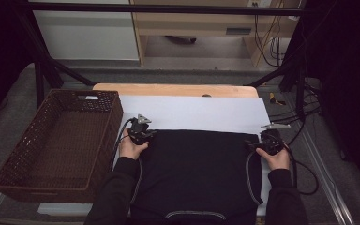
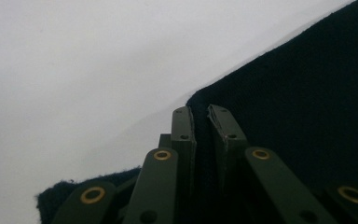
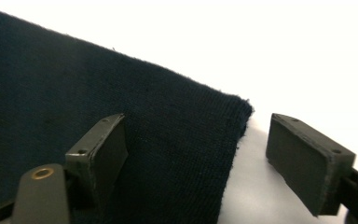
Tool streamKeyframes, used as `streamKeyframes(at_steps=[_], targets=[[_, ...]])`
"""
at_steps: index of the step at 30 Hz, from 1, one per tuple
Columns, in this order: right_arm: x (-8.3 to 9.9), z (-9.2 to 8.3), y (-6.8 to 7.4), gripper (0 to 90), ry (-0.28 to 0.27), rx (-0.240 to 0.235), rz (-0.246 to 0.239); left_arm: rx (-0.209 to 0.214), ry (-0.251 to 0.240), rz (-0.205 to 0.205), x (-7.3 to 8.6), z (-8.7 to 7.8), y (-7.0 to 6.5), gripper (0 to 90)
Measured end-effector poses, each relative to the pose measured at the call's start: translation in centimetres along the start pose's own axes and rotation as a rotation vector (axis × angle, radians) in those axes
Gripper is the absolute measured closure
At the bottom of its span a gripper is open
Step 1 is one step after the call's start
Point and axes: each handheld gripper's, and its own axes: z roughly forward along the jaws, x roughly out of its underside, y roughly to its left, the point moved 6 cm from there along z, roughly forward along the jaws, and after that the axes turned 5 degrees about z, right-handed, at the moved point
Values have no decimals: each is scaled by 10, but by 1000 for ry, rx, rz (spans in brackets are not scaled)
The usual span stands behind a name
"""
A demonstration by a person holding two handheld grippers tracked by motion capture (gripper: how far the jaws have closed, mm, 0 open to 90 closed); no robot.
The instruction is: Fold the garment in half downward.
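Observation:
A black garment [image 1: 197,164] lies flat on the white sheet [image 1: 192,112], its far edge toward the table's middle. My left gripper [image 1: 149,134] sits at the garment's far left corner. In the left gripper view its jaws [image 2: 200,112] stand almost together, with the dark cloth [image 2: 307,93] pinched between them. My right gripper [image 1: 255,144] is at the far right corner. In the right gripper view it [image 3: 196,126] is open: one pad rests over the cloth [image 3: 51,93], the other stands off it above the white sheet, and the corner lies between them.
A brown wicker basket [image 1: 9,173] stands to the left of the sheet, close beside my left forearm. The wooden table edge [image 1: 168,89] runs along the back. Cables trail on the floor at the right [image 1: 309,173].

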Motion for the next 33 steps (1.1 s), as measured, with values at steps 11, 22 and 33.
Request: streamKeyframes(at_steps=[11,22,33], targets=[[-1,-3,10,795,49,-129,24,-2,7,-26,-1,-1,-1,815],[-29,2,-1,828,-62,-40,36,-80,-52,-27,-29,-5,20,828],[-29,-2,-7,412,-138,-2,48,-71,-91,-116,-18,-13,23,544]])
